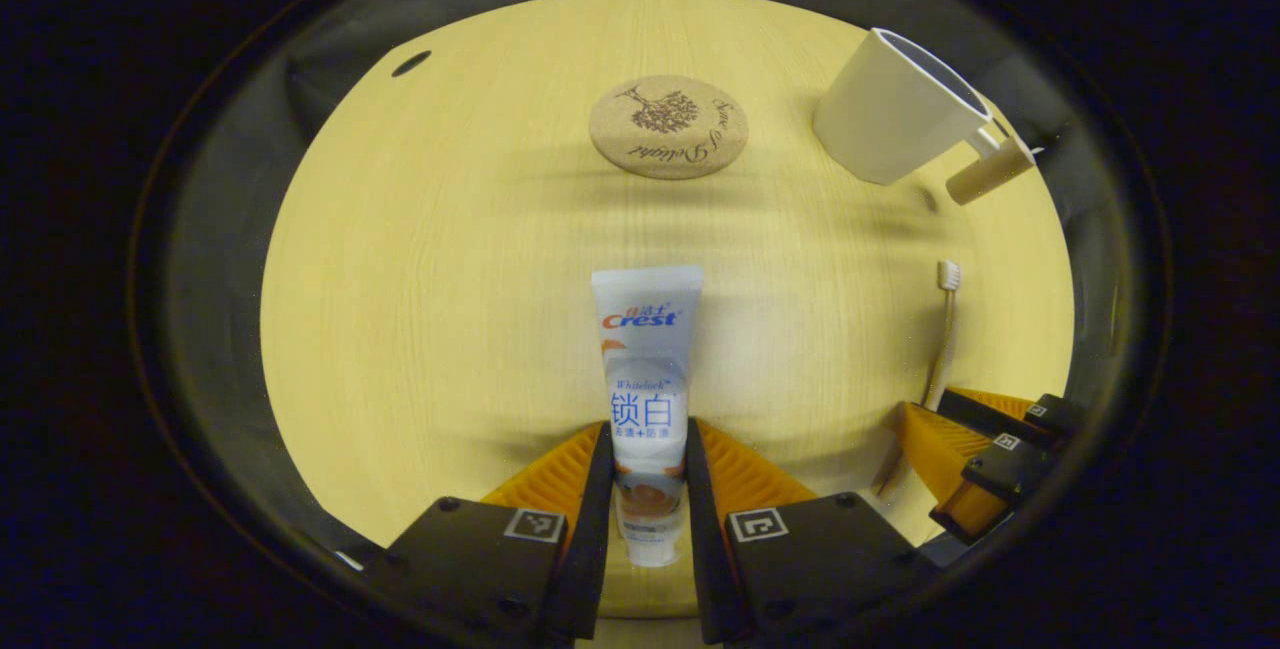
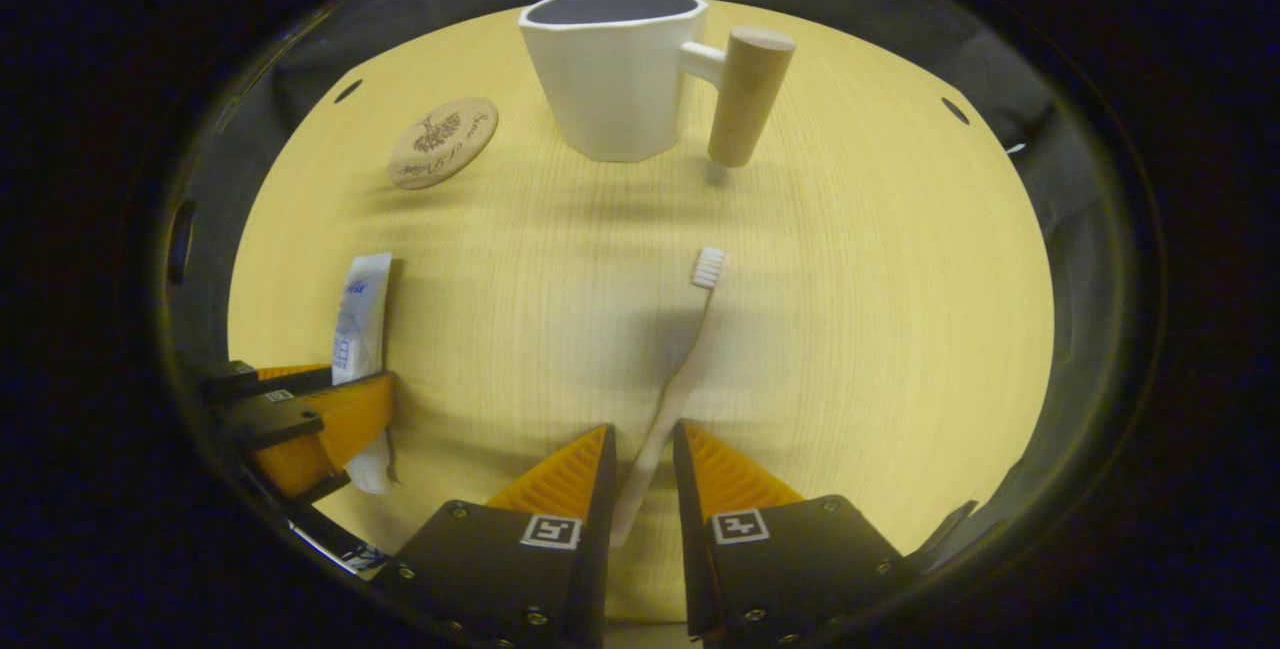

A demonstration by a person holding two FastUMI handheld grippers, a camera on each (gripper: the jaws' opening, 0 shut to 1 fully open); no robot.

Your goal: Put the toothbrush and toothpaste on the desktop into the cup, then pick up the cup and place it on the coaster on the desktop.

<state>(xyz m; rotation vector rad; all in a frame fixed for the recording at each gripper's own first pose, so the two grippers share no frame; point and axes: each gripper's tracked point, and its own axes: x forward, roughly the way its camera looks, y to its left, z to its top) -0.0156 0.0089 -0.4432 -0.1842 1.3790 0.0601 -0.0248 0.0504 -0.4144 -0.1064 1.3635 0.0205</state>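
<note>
nearest in the left gripper view, the left gripper [image 1: 650, 489] has its jaws drawn in against the cap end of the toothpaste [image 1: 648, 399], which points away across the desk [image 1: 420, 329]. the tube is soft glossy plastic, flat at the crimped tail and rounder near the cap; i judge it light and squashy, likely to slip or bulge if pinched mid-body, so the firmer shoulder by the cap looks the better hold

in the right gripper view, the right gripper [image 2: 645, 489] has its jaws narrowed around the lower handle of the toothbrush [image 2: 670, 389], though whether both fingers really press on it i cannot tell. the brush is slim, stiff pale plastic with a small bristle head at the far end; probably very light and prone to pivot, so a grip low on the handle suits dropping it in head up

further off, towards the far edge of the desk, lies the round cork coaster [image 1: 668, 126], matt and grainy. beside it stands the cup [image 2: 615, 69], faceted, white, smooth and rigid, with a wooden peg handle; it is empty as far as i can see
</note>
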